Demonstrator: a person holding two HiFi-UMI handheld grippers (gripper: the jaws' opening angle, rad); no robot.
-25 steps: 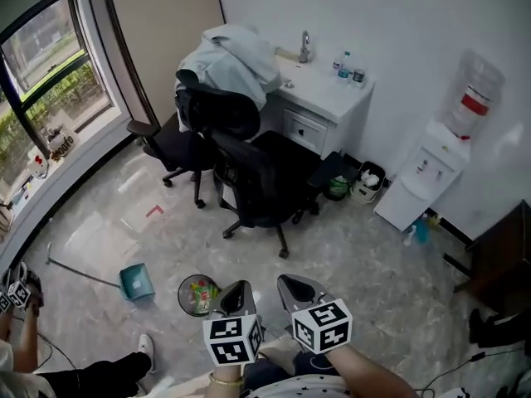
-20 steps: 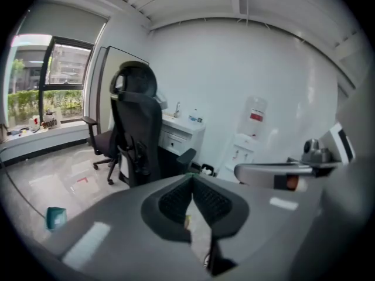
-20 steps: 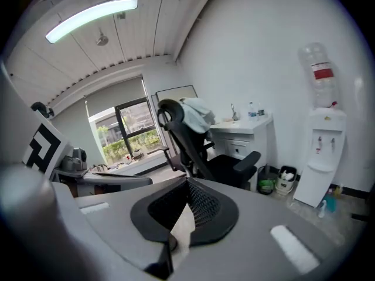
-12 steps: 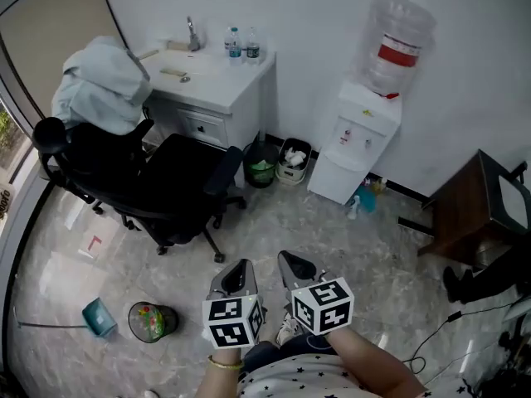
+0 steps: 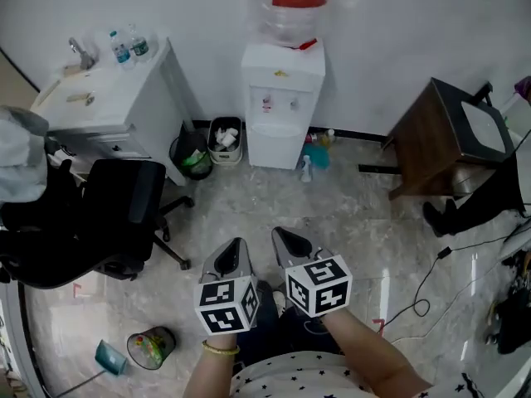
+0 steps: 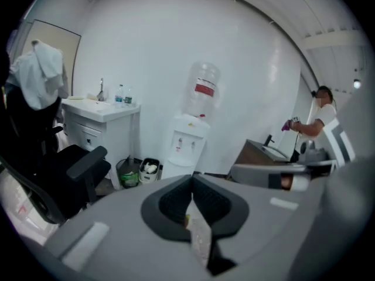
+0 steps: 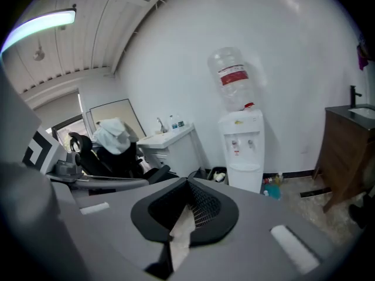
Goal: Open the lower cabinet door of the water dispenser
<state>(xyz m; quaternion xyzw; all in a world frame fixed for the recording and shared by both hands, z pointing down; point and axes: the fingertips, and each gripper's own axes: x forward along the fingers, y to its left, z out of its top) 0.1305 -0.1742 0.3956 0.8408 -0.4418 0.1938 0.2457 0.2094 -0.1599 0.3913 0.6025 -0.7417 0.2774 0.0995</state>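
Observation:
The white water dispenser [image 5: 282, 98] stands against the far wall with a bottle on top; its lower cabinet door [image 5: 274, 146] looks closed. It also shows in the left gripper view, as the dispenser [image 6: 188, 148], and in the right gripper view, as the dispenser [image 7: 241, 151]. My left gripper [image 5: 232, 255] and right gripper [image 5: 290, 247] are held side by side over the floor, well short of the dispenser and pointing toward it. Both are shut with nothing in them; the left gripper [image 6: 190, 195] and right gripper [image 7: 187, 206] show their pads pressed together.
A white sink cabinet [image 5: 108, 98] and a black office chair [image 5: 108, 214] stand at the left. Two bins [image 5: 207, 146] sit beside the dispenser, and a blue spray bottle [image 5: 315, 154] on its right. A brown table [image 5: 448, 135] and floor cables [image 5: 423, 288] are at the right.
The view has swung round to the right, so the dispenser moved from the right edge to straight ahead. Both grippers stayed shut and side by side.

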